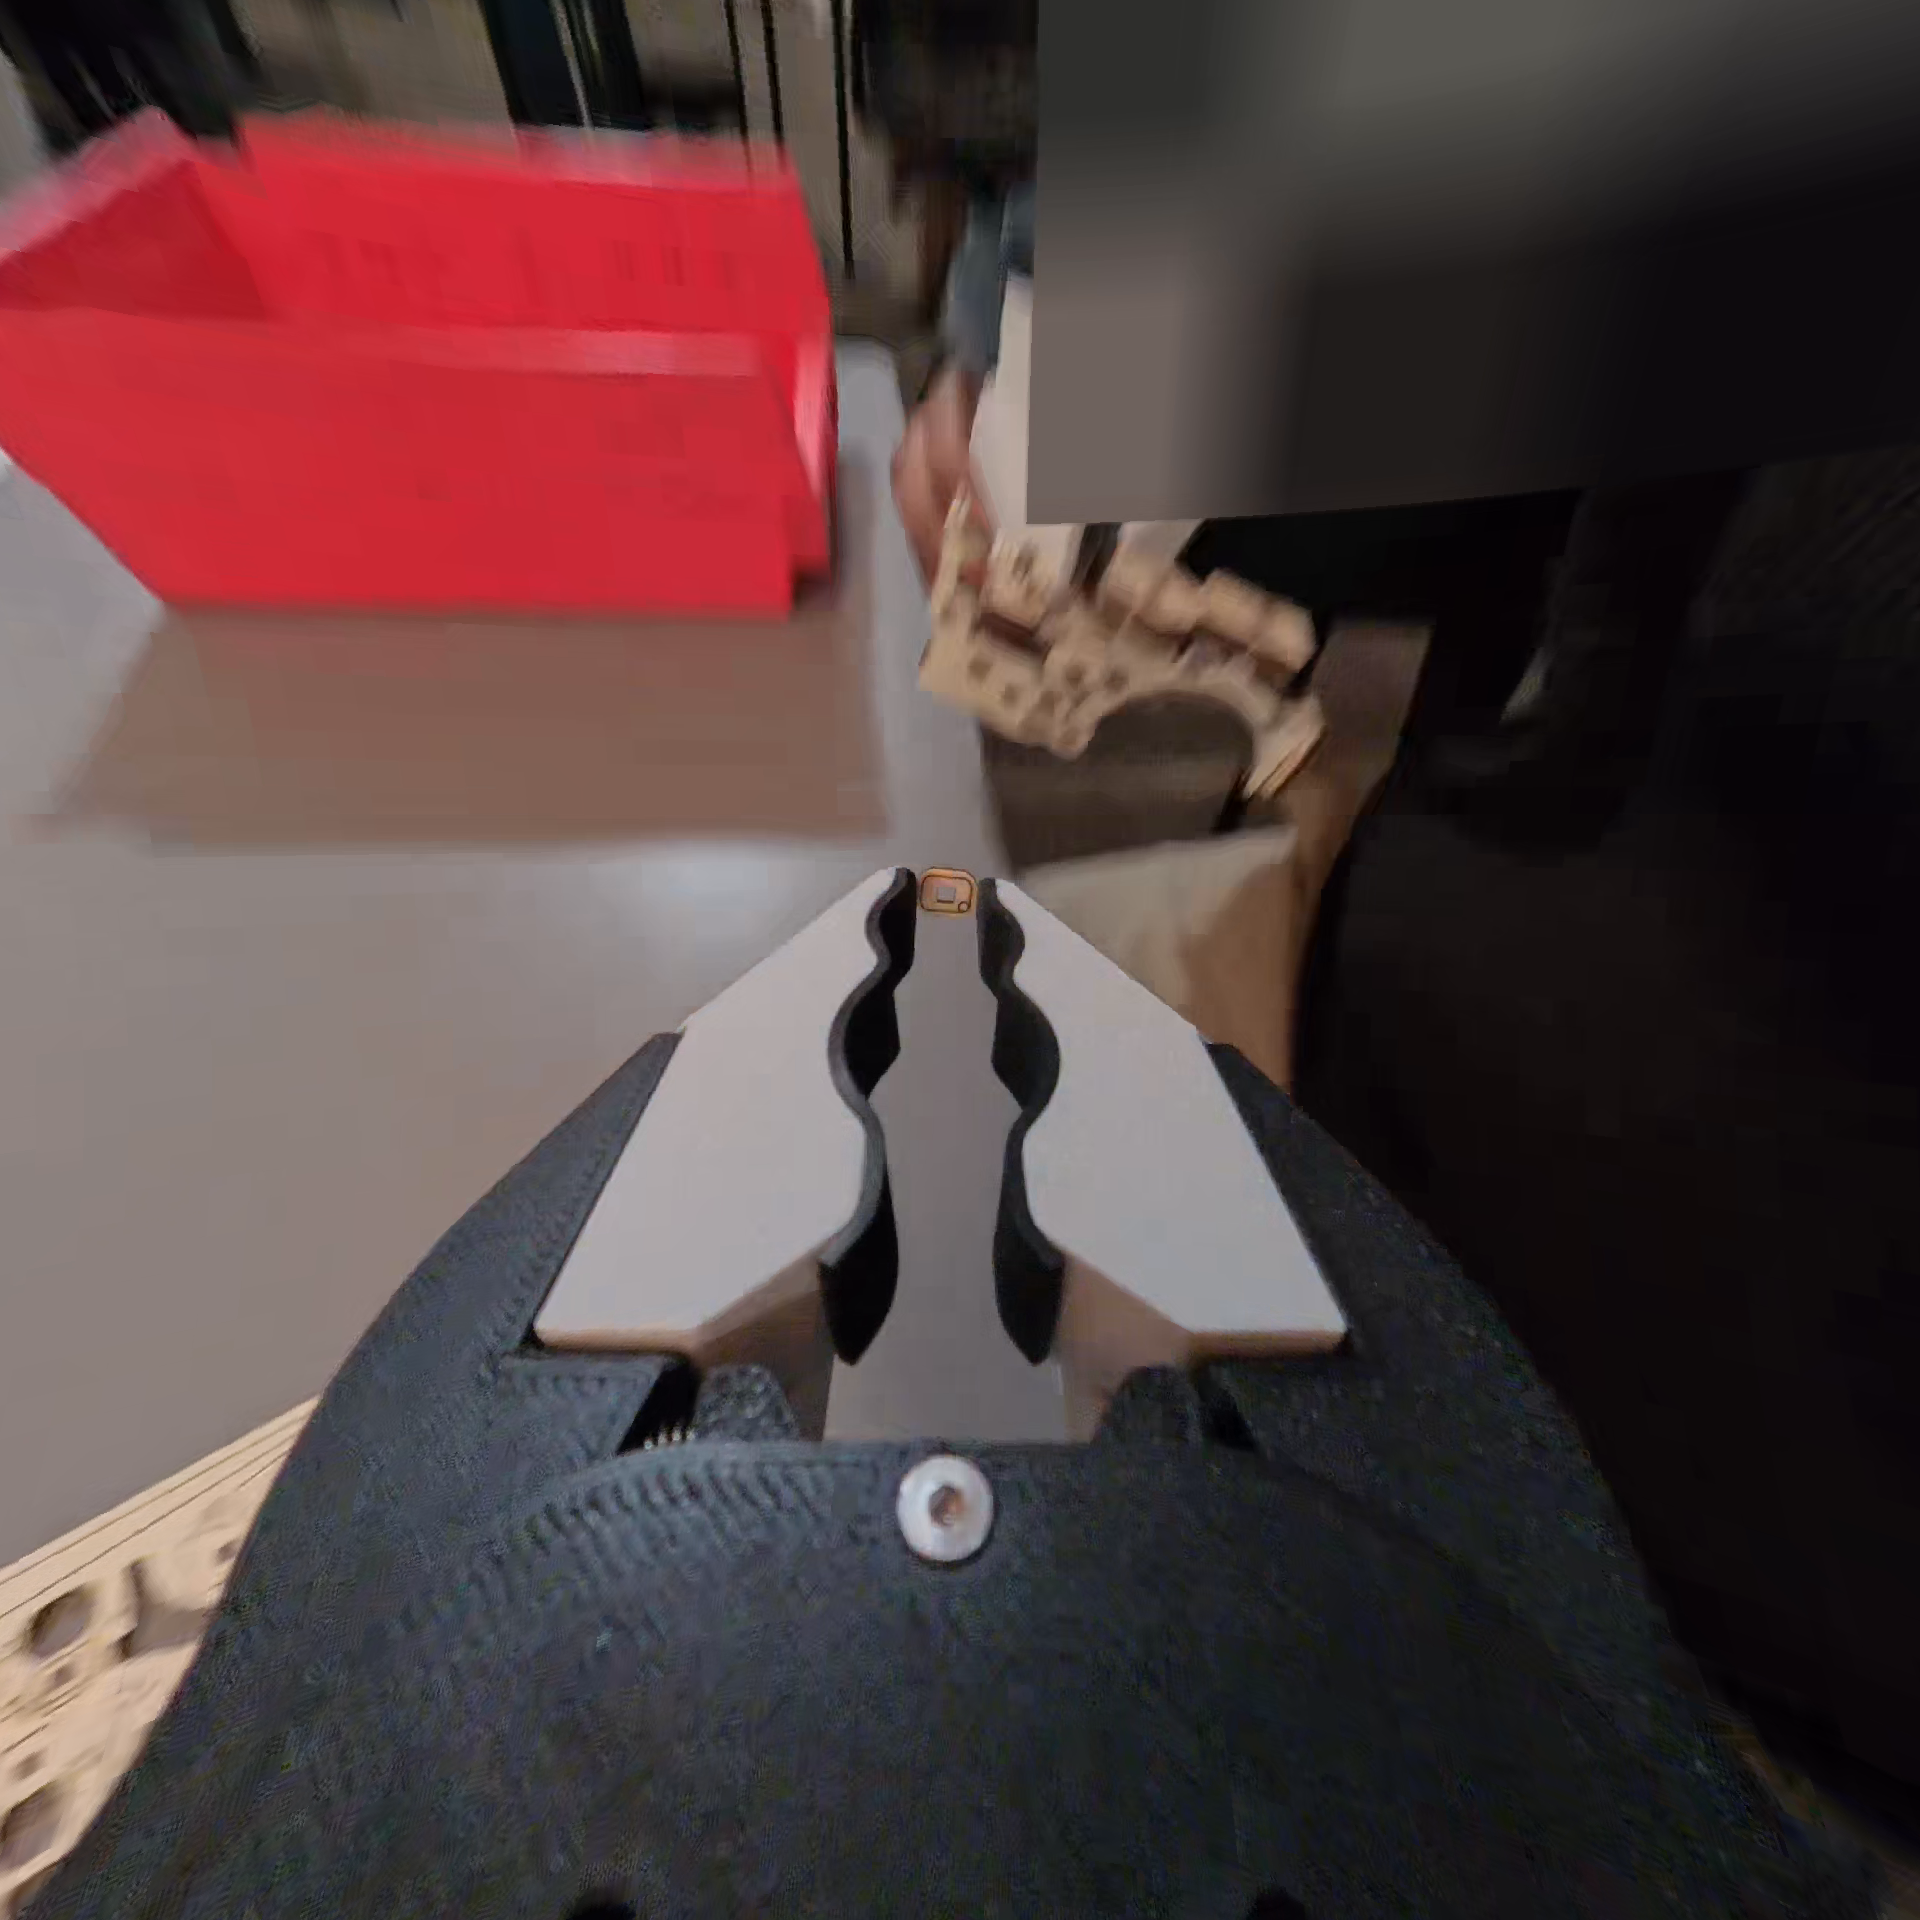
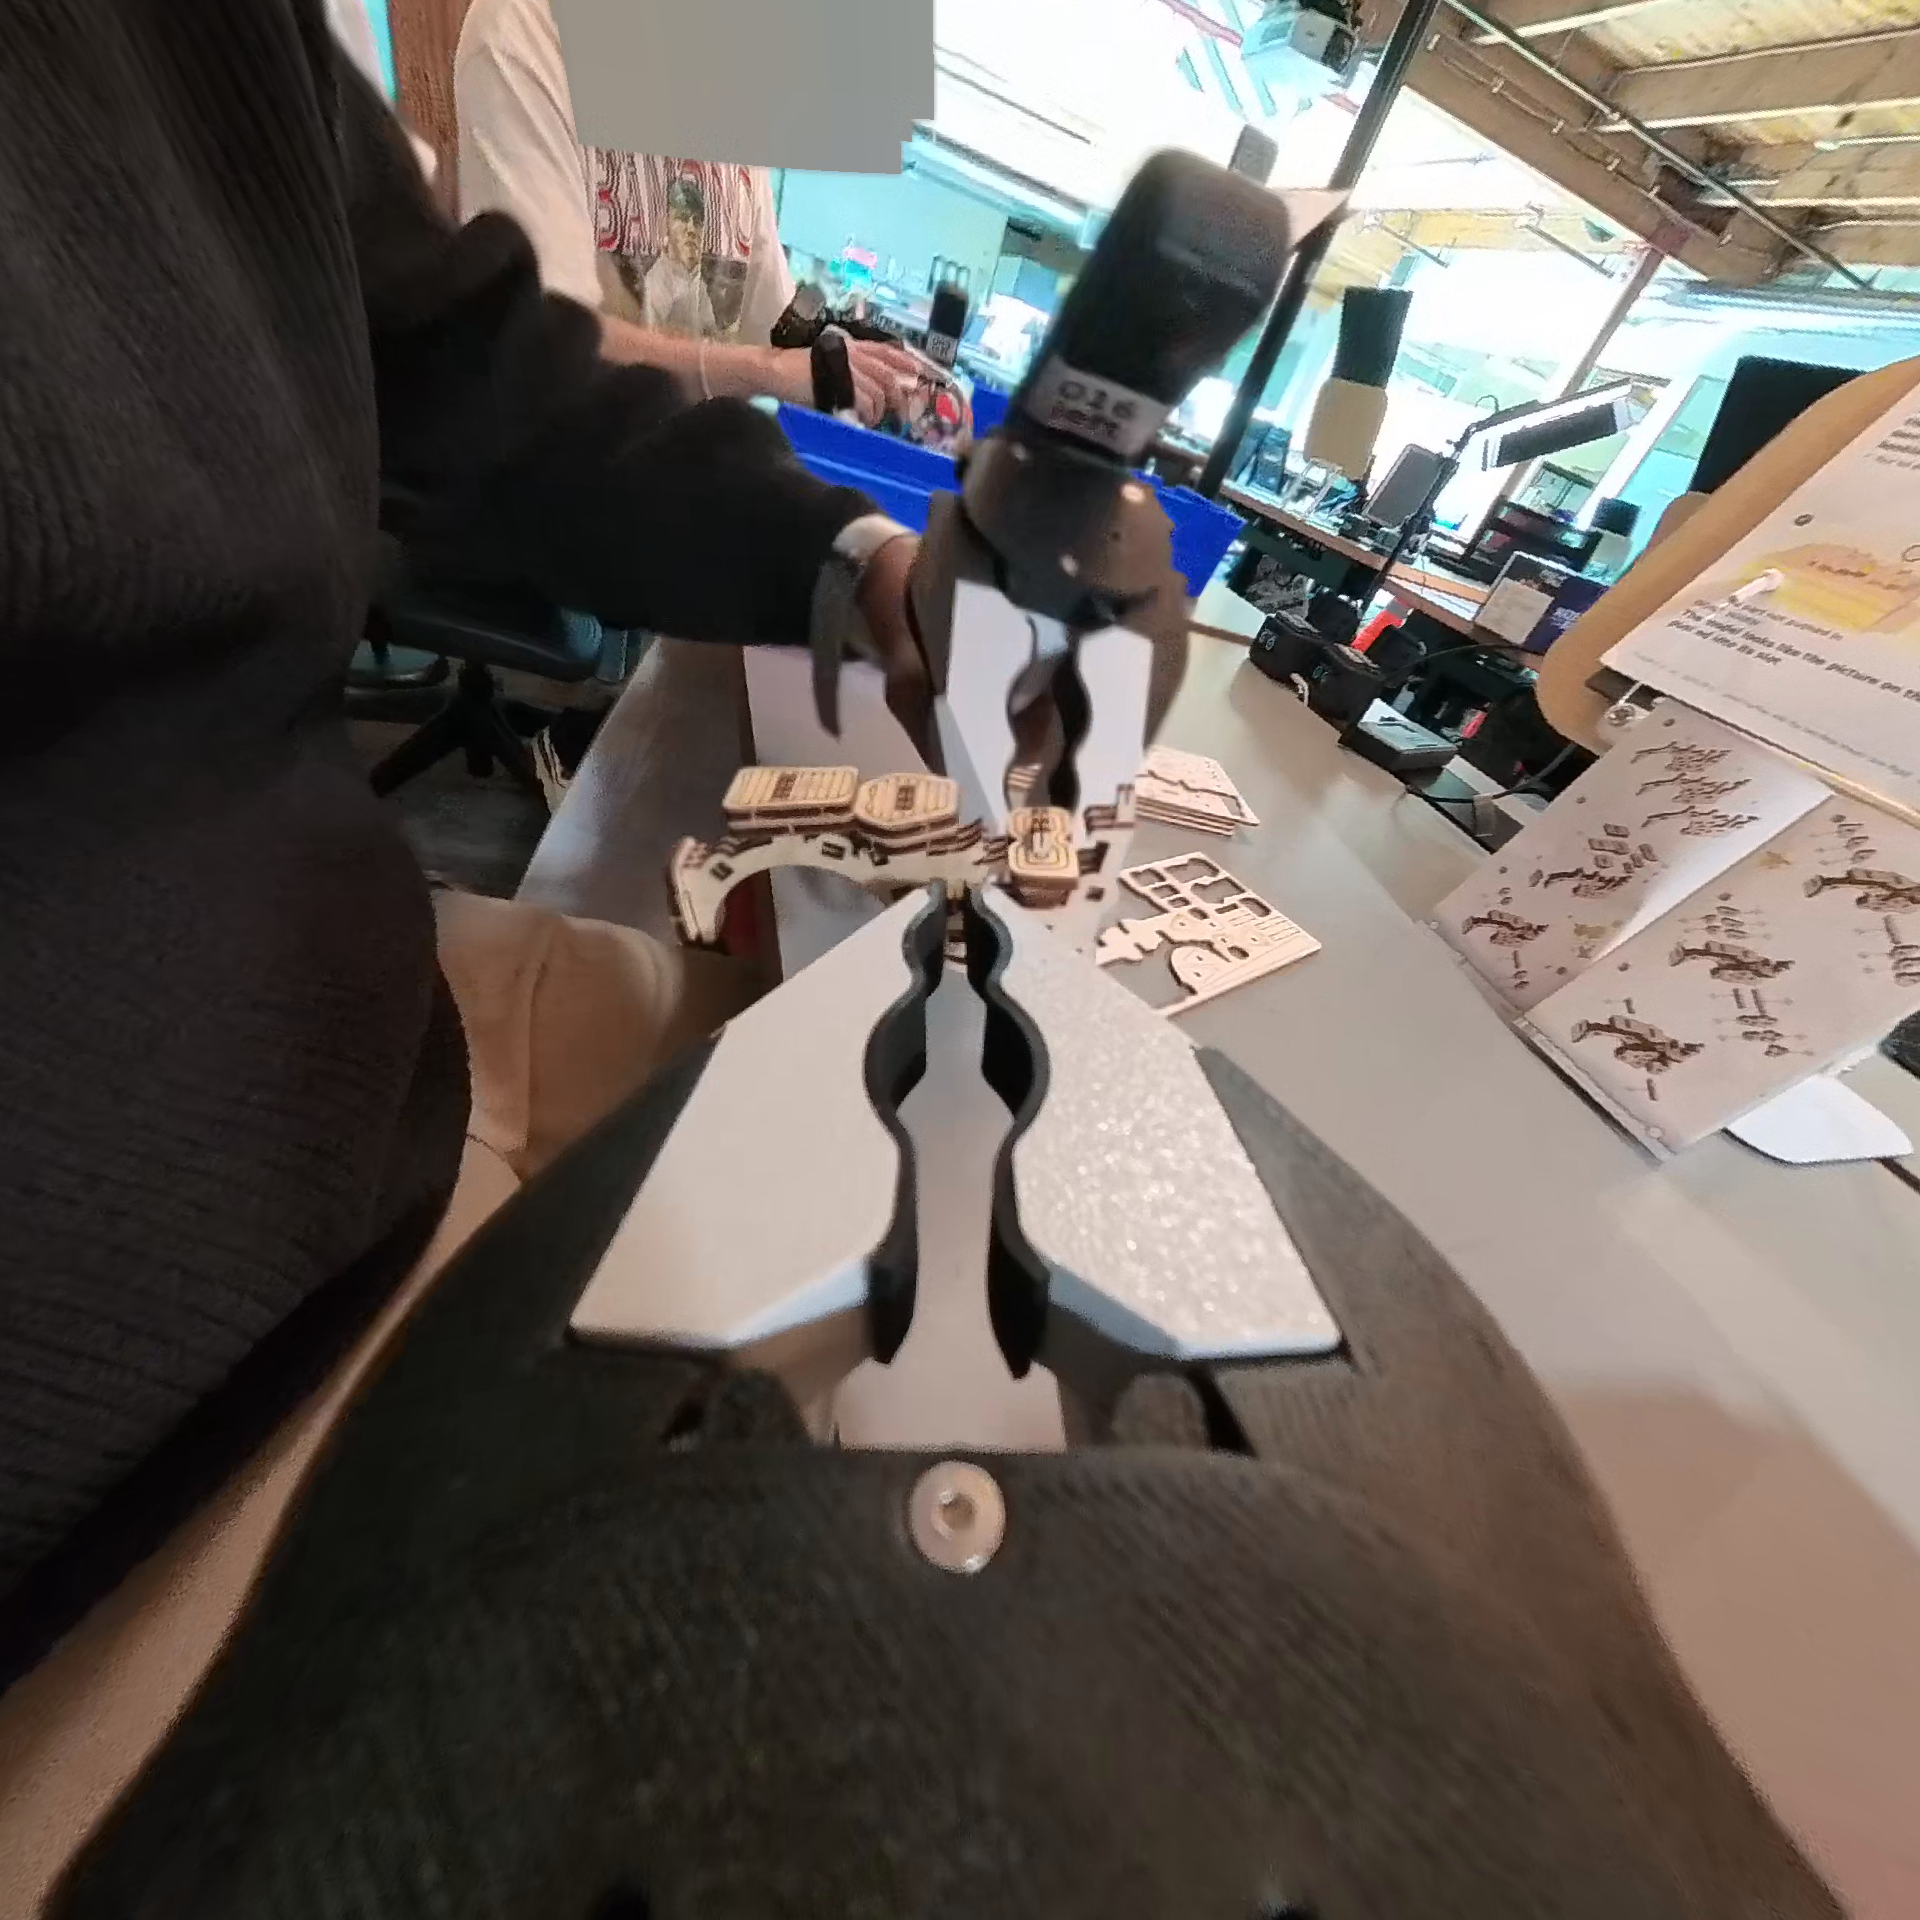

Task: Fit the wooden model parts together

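The part-built wooden model (image 2: 821,842), an arch with stacked slabs on top, is held off the table edge. My right gripper (image 2: 961,902) is shut on its lower edge. My left gripper (image 1: 947,891) is shut on a tiny square wooden piece (image 1: 947,894). In the right wrist view the left gripper (image 2: 1039,805) points down just above the model's right end. In the left wrist view the model (image 1: 1101,634) is blurred, ahead and to the right.
A red bin (image 1: 416,364) stands ahead on the left. Punched wooden part sheets (image 2: 1205,925) and a stack of them (image 2: 1195,800) lie on the grey table (image 2: 1455,1091). Instruction sheets (image 2: 1683,935) stand at the right. Another person sits behind, by a blue bin (image 2: 862,457). The grippers' ends are close to 6 centimetres from one another.
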Tool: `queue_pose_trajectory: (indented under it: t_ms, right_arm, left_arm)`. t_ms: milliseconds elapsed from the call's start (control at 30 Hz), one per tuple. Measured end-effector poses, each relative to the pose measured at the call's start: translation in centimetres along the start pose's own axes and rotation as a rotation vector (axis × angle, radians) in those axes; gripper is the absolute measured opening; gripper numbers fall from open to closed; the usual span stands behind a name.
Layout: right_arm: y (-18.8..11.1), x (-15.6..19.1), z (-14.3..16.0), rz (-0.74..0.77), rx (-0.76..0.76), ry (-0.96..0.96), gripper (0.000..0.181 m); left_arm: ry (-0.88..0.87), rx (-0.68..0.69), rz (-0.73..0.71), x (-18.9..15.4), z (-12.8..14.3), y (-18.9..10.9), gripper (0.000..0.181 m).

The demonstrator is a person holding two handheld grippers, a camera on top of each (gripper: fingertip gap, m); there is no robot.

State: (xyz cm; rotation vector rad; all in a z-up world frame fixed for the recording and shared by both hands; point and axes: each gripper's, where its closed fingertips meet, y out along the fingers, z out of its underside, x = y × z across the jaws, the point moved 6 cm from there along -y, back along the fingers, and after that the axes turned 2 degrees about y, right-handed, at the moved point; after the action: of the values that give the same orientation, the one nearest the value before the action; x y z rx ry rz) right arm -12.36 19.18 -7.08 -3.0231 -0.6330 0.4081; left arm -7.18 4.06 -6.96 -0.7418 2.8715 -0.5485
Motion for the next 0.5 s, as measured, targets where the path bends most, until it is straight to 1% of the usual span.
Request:
queue_pose_trajectory:
  t_ms: [67,167,267,367,500]
  right_arm:
    - [0.1,-0.2,-0.3,0.009,-0.035,0.041,0.003]
    - [0.5,0.0,-1.1,0.013,-0.082,0.095,0.003]
    - [1.2,0.6,-1.7,-0.003,-0.107,0.111,0.002]
    - [1.6,1.1,-2.3,-0.004,-0.127,0.116,0.002]
    - [2.1,1.3,-2.8,0.005,-0.106,0.141,0.003]
  left_arm:
    - [-0.044,-0.171,-0.012,-1.4,-1.2,-0.8,0.010]
    - [-0.076,-0.312,-0.008,-3.3,-2.4,-1.2,0.010]
    - [-0.106,-0.375,0.020,-4.1,-3.1,-1.4,0.010]
    - [-0.105,-0.370,0.028,-4.1,-2.7,-1.1,0.010]
    - [-0.188,-0.458,0.095,-4.1,-2.5,-1.2,0.010]
